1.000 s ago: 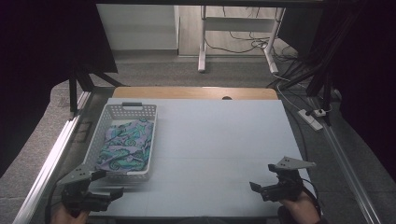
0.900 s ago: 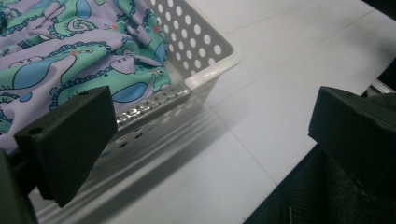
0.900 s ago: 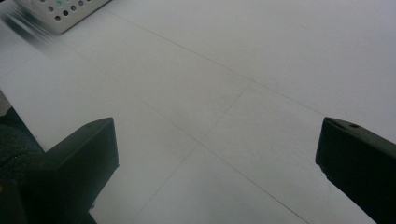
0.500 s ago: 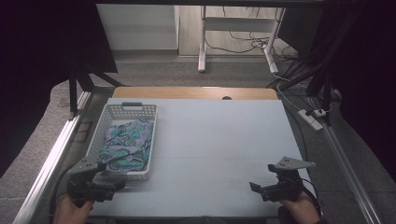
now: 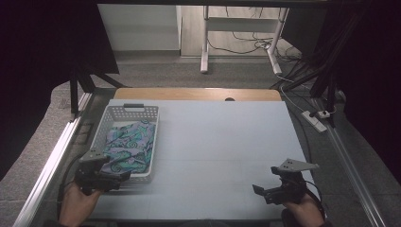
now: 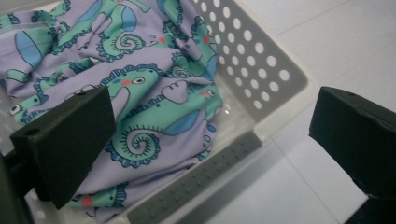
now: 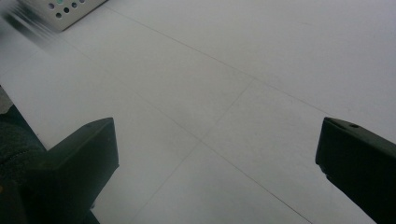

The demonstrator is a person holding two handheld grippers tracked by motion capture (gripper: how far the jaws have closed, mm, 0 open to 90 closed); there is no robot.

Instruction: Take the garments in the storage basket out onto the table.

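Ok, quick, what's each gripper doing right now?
Left gripper: open, holding nothing, over the near end of the basket with the cloth.
Right gripper: open, empty, over the table.

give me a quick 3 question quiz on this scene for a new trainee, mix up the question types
1. True or false: the left gripper is shut on the patterned cloth.
2. Where does the cloth lie? A) spread flat on the table B) inside the white basket C) between the right gripper's jaws
3. Fill in: the right gripper is held over bare ______, with its jaws apart.

Key
1. False. In the left gripper view its jaws stand wide apart at the basket's near corner, with the cloth lying loose beyond them.
2. B. The cloth, printed with seahorses, is crumpled inside the perforated basket.
3. table
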